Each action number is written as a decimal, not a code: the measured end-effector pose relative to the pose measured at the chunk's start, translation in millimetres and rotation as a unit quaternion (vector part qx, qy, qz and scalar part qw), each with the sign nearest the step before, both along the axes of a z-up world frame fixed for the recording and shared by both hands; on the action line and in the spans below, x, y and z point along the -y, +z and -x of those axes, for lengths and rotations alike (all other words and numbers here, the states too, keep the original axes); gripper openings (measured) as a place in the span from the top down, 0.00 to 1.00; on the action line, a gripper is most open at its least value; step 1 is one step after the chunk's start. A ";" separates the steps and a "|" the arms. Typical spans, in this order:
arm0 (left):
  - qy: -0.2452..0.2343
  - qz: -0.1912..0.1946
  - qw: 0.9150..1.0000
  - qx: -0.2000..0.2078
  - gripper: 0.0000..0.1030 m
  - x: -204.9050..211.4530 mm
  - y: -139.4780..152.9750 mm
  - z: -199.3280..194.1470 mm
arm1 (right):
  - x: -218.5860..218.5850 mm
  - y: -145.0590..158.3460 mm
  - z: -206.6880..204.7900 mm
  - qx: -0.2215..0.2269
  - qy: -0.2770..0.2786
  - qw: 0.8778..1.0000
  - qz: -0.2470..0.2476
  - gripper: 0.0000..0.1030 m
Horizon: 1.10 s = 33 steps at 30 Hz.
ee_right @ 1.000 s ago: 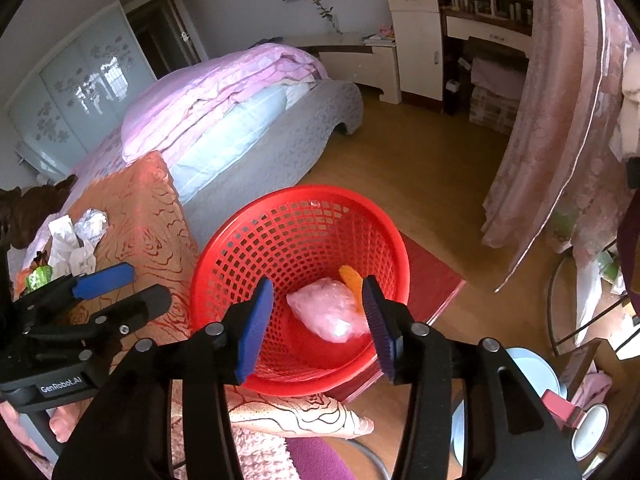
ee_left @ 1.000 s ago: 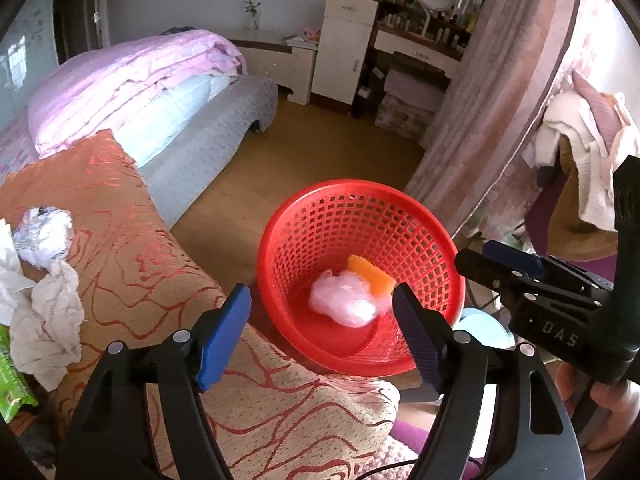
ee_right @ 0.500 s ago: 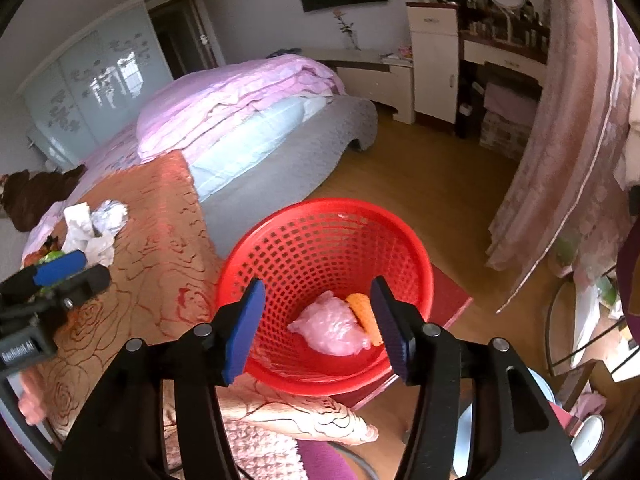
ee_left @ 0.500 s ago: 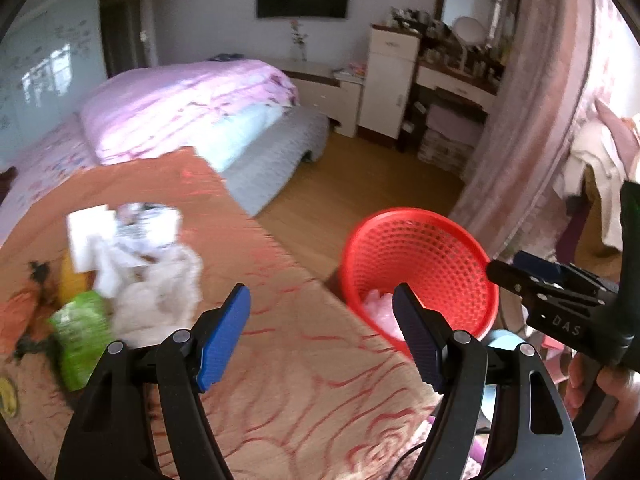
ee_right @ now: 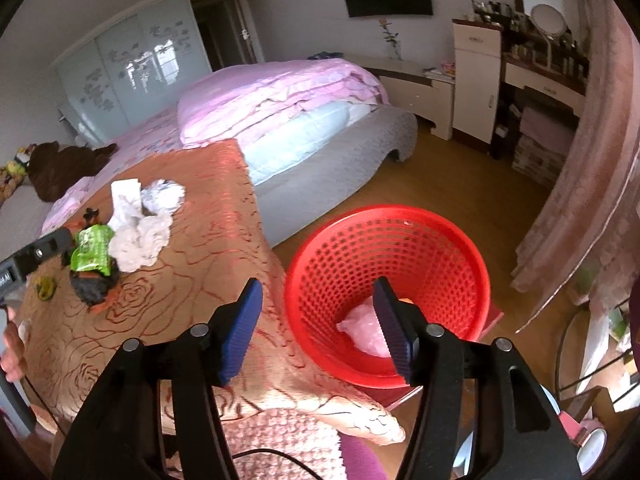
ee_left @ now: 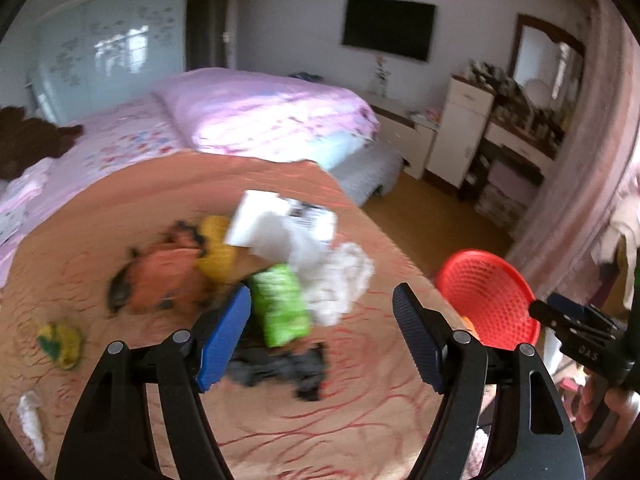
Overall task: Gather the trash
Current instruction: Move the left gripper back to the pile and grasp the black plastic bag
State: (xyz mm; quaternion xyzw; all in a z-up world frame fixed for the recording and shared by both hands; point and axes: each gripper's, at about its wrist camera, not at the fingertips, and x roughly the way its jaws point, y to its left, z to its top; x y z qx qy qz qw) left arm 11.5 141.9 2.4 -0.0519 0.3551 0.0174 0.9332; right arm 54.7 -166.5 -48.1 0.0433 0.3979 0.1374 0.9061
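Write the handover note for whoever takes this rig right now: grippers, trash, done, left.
Left gripper: open, empty, pointed at the trash pile on the patterned table.
Right gripper: jaws have just been opening, nothing between them, over the red basket.
Done: pink plastic wad and an orange scrap lie in the basket.
Left: green wrapper, white tissues, orange and yellow wrappers, dark scrap.

One red basket (ee_right: pixel 386 264) with one pink bag (ee_right: pixel 366 330) inside — one green wrapper (ee_left: pixel 282 306) on the cloth — two grippers, left (ee_left: pixel 322 338) and right (ee_right: pixel 318 326).
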 end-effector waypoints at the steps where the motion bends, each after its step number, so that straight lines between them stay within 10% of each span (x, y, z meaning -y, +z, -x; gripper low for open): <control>1: 0.007 0.000 1.000 0.003 0.31 -6.9 1.5 3.0 | -2.9 0.4 0.7 0.000 0.003 1.000 0.000 0.44; 9: 0.073 0.020 0.997 -0.004 0.31 -64.5 -7.3 22.8 | -24.4 0.4 4.2 -0.001 0.025 1.000 0.000 0.43; 22: 0.028 0.102 0.992 -0.062 0.33 -65.5 -58.8 -6.9 | -65.4 -0.2 1.2 -0.009 0.060 0.998 -0.008 0.43; 33: -0.003 0.145 0.989 -0.039 0.62 -62.5 -61.8 -3.3 | -104.7 1.7 -5.2 -0.013 0.104 0.994 -0.014 0.43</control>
